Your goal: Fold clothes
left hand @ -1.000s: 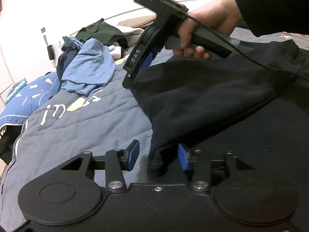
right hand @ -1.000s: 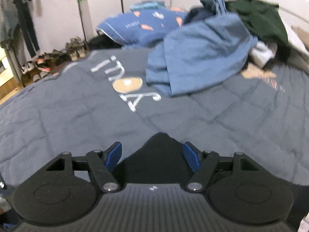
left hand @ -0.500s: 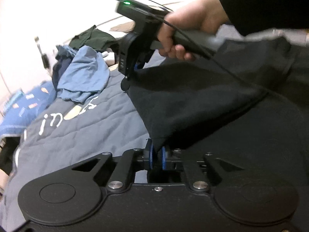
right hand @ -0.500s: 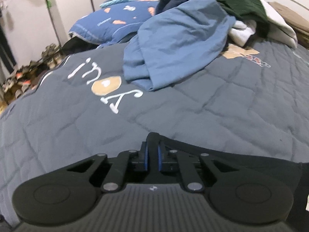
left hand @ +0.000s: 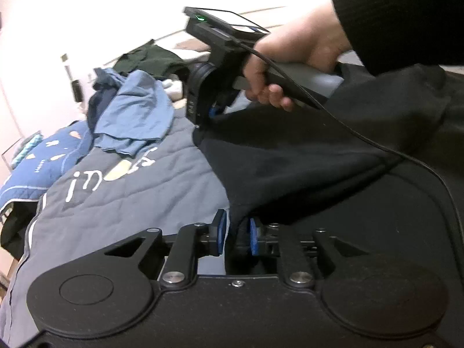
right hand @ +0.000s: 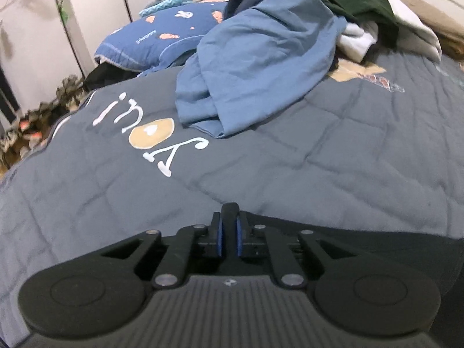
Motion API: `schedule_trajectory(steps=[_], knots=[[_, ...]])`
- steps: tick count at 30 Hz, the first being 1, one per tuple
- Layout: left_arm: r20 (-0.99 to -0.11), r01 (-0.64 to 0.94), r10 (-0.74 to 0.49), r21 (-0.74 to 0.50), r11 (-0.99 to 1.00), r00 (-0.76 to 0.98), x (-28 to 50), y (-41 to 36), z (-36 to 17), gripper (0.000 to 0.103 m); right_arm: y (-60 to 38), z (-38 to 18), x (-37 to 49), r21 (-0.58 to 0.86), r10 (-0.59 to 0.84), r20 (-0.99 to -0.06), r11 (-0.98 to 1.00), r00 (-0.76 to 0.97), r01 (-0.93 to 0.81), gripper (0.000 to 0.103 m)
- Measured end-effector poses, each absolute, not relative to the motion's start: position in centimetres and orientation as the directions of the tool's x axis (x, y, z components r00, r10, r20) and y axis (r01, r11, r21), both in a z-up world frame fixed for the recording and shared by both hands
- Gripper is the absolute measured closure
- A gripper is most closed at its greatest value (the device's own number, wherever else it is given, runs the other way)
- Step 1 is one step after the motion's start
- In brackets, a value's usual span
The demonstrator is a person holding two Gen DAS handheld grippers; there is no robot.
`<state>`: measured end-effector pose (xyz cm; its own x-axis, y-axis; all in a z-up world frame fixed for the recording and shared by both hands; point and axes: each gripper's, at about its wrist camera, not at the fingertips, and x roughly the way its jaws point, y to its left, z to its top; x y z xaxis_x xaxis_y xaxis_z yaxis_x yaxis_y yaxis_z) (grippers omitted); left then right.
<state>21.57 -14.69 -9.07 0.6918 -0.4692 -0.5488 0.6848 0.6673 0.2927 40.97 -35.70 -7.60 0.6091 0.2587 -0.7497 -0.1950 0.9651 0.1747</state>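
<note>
Right gripper point(right hand: 229, 233) pinches folded edge of black fabric garment point(right hand: 333, 229), blue pads tight on it. Left gripper point(left hand: 236, 236) jaws opening, same garment's hem point(left hand: 240, 220) between its pads, cloth bunched there. Garment's lifted edge runs long from left gripper up to right one, over grey quilted bedspread point(right hand: 290, 159). Left view alone shows person's hand point(left hand: 290, 58) on right handle; right view alone shows crumpled blue shirt point(right hand: 261, 58) front-on.

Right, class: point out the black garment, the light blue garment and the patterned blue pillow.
black garment point(left hand: 304, 156), left wrist view, on its lifted front panel.
light blue garment point(right hand: 261, 66), right wrist view, on its broad crumpled middle.
patterned blue pillow point(right hand: 162, 34), right wrist view, on its printed face.
</note>
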Motion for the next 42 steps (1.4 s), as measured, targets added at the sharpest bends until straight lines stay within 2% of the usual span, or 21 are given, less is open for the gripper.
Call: schedule_trajectory(steps=[1,2,4,8,13,16,19,22,24,28,30,33,37,42], knots=[[-0.556,0.685,-0.464,0.293,0.667,0.689,21.7,-14.7,-9.4,0.084,-35.9,-7.6,41.0,0.184,0.262,-0.747,0.965,0.612,-0.188,0.094],[-0.573,0.698,-0.469,0.281,0.659,0.673,21.7,-14.6,-9.5,0.09,-35.9,-7.4,40.9,0.183,0.258,-0.742,0.966,0.619,-0.183,0.095],[-0.596,0.724,-0.483,0.262,0.638,0.642,21.9,-14.1,-9.4,0.093,-36.1,-6.9,40.7,0.175,0.24,-0.726,0.971,0.645,-0.163,0.096],[-0.59,0.73,-0.51,0.213,0.649,0.625,22.3,-13.0,-7.6,0.093,-36.6,-6.5,41.0,0.178,0.21,-0.695,0.977,0.687,-0.119,0.097],[-0.664,0.752,-0.469,0.22,0.622,0.582,22.5,-12.9,-8.2,0.078,-37.5,-6.2,40.4,0.177,0.207,-0.699,0.978,0.684,-0.115,0.095],[-0.642,0.738,-0.502,0.152,0.658,0.58,23.0,-11.0,-5.9,0.062,-38.1,-4.5,38.3,0.184,0.225,-0.673,0.974,0.705,-0.135,0.093],[-0.585,0.693,-0.534,0.067,0.718,0.611,23.6,-9.3,-3.4,0.059,-39.7,-1.9,34.5,0.217,0.233,-0.63,0.969,0.74,-0.121,0.091],[-0.534,0.656,-0.567,-0.031,0.754,0.627,24.2,-8.6,-1.8,0.059,-41.8,0.7,29.1,0.233,0.201,-0.582,0.97,0.788,-0.076,0.085],[-0.521,0.647,-0.58,-0.067,0.759,0.626,24.2,-8.8,-1.2,0.057,-43.2,2.1,25.2,0.242,0.158,-0.556,0.97,0.816,-0.023,0.075],[-0.515,0.659,-0.597,-0.079,0.748,0.615,23.6,-10.3,-0.8,0.051,-46.1,4.1,16.7,0.247,0.031,-0.506,0.963,0.862,0.11,0.064],[-0.511,0.671,-0.612,-0.089,0.736,0.604,23.0,-11.0,-0.5,0.047,-47.3,4.2,12.6,0.247,-0.04,-0.492,0.952,0.87,0.184,0.055],[-0.507,0.69,-0.632,-0.097,0.717,0.586,22.4,-12.4,-0.6,0.044,-49.3,3.0,8.2,0.271,-0.13,-0.507,0.915,0.852,0.3,0.047],[-0.5,0.707,-0.652,-0.105,0.7,0.571,21.3,-14.0,-0.7,0.04,-52.0,-0.8,4.4,0.276,-0.232,-0.583,0.845,0.779,0.459,0.046],[-0.513,0.739,-0.667,-0.089,0.668,0.541,20.2,-15.9,-1.6,0.039,-54.3,-5.1,2.2,0.28,-0.268,-0.608,0.808,0.747,0.518,0.046]])
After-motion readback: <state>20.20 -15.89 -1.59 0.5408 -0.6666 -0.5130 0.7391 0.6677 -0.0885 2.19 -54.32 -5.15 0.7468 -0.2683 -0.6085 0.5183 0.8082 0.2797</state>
